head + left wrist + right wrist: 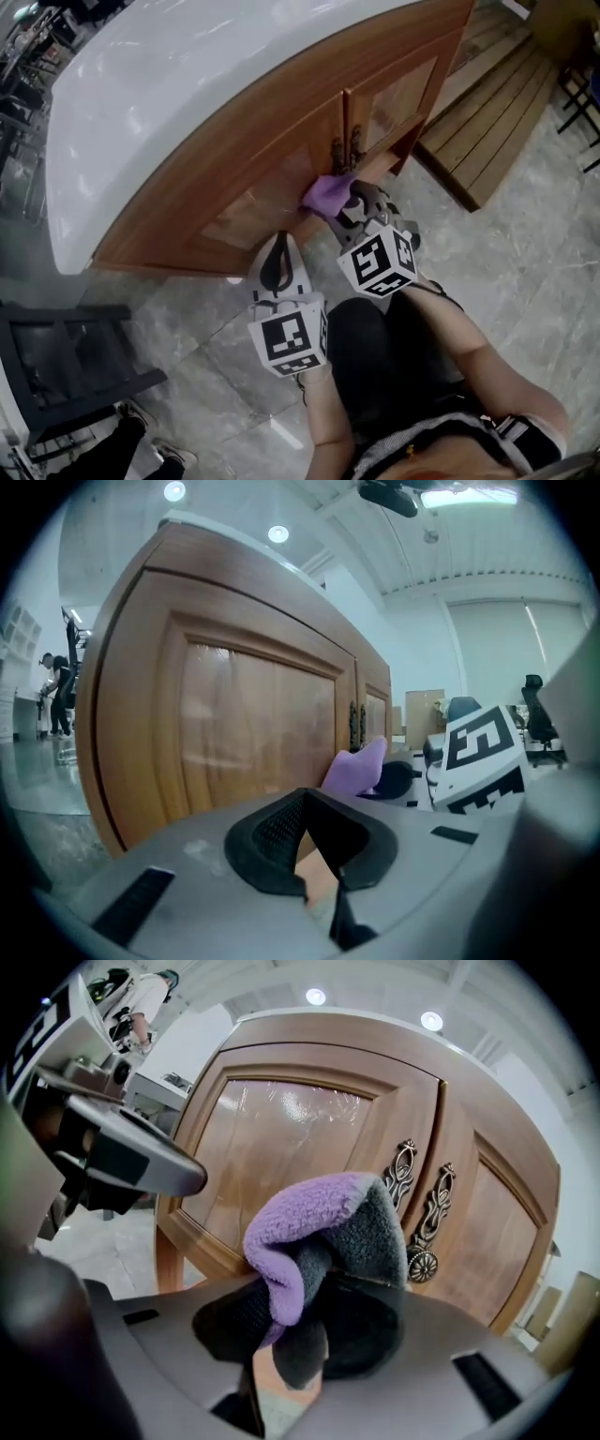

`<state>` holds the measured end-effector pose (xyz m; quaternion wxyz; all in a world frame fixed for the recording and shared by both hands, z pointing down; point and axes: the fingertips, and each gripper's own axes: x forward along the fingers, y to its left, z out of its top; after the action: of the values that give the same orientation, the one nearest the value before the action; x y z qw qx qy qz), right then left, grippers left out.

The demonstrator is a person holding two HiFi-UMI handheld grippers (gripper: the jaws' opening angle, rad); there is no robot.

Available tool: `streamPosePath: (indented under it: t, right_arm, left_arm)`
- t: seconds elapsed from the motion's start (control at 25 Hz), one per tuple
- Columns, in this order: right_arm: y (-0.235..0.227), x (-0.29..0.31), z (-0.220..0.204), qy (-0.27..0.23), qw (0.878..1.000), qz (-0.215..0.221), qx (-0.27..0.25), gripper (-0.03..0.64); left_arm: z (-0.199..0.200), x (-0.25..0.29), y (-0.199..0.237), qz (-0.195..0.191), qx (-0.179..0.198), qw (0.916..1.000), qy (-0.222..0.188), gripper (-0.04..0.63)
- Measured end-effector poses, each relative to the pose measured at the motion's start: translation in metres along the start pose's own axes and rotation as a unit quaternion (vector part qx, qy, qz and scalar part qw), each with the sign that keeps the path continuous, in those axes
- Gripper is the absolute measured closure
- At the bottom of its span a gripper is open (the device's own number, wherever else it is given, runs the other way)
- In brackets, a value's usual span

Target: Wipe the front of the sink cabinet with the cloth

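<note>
- Right tongs clenched on the purple-grey cloth, at the sink cabinet front, near the door handles.
- Left tongs closed, empty.
- Cabinet doors shut.

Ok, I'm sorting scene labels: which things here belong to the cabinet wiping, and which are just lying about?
Job: cloth, cabinet, right claw shut on the cloth.
Lying about: chair, wooden platform, left claw, shut and empty.

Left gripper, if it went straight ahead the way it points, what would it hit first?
Most likely the left cabinet door, near its lower edge. Nothing shows in between, though depth is unclear.
</note>
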<state>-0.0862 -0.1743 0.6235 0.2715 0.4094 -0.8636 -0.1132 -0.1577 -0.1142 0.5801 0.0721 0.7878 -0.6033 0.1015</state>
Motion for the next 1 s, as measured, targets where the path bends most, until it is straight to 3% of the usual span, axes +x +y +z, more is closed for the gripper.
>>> streamPosePath:
  t: [0.28,0.44,0.56,0.68,1.0]
  right_arm:
    - [-0.001,-0.037,0.029,0.029,0.998,0.050,0.004,0.439]
    - [-0.036,-0.060,0.051,0.027,0.998,0.035,-0.032,0.440]
    - [-0.070,-0.082,0.057,-0.001,1.000,0.023,-0.010,0.439]
    - [-0.102,-0.102,0.082,-0.046,0.998,0.020,0.029,0.439]
    - [-0.140,-0.099,0.093,-0.090,0.995,0.030,0.012,0.440]
  left_arm:
    - [0.007,0.022,-0.035,-0.066,0.016,0.9970,0.037,0.595]
    - [0.036,0.033,-0.059,-0.096,0.006,0.9951,0.020,0.595]
    - [0.050,0.036,-0.085,-0.114,0.003,0.9934,0.014,0.595]
    - [0.069,0.036,-0.098,-0.115,0.022,0.9931,0.006,0.595]
    - [0.091,0.051,-0.108,-0.077,0.034,0.9964,-0.008,0.595]
